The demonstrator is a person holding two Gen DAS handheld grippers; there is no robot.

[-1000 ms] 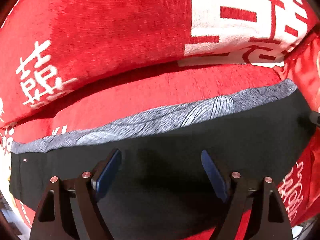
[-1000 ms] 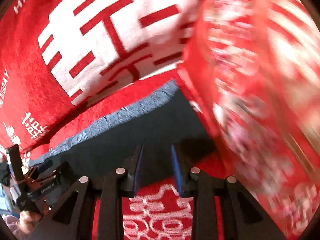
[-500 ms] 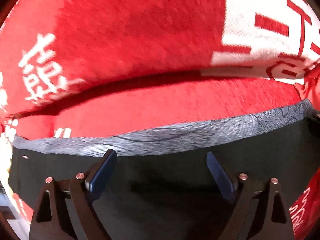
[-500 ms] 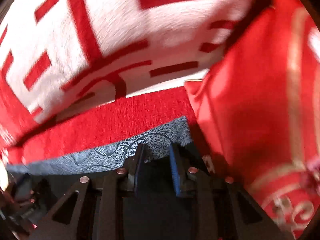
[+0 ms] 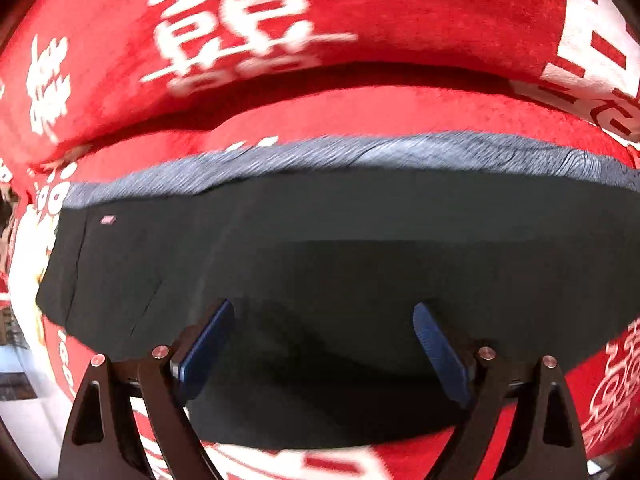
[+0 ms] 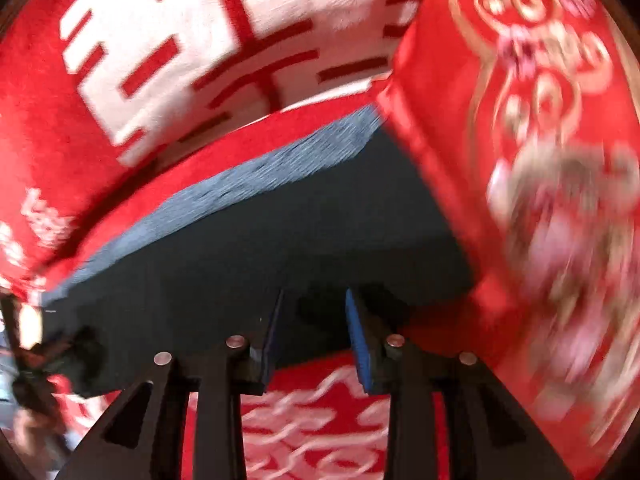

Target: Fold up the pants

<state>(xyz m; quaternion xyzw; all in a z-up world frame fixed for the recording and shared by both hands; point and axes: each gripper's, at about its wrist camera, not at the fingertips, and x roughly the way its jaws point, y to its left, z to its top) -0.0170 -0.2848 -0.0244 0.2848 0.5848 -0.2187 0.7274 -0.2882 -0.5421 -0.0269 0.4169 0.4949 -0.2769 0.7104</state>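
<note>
1. Left gripper [image 5: 322, 344]: jaws wide apart, empty, above the dark pants [image 5: 340, 248].
2. Right gripper [image 6: 314, 332]: jaws narrow, opening, nothing clamped, over the pants' near edge.
3. Pants lie flat on the red blanket [image 5: 360, 108]; grey waistband [image 5: 360, 156] at twelve o'clock.

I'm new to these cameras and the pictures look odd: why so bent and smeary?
Left wrist view: the fisheye lens bows the pants and their grey waistband; the white characters on the red blanket smear slightly. Right wrist view: the red cushion is heavily motion-blurred, and dark corners frame both pictures.
</note>
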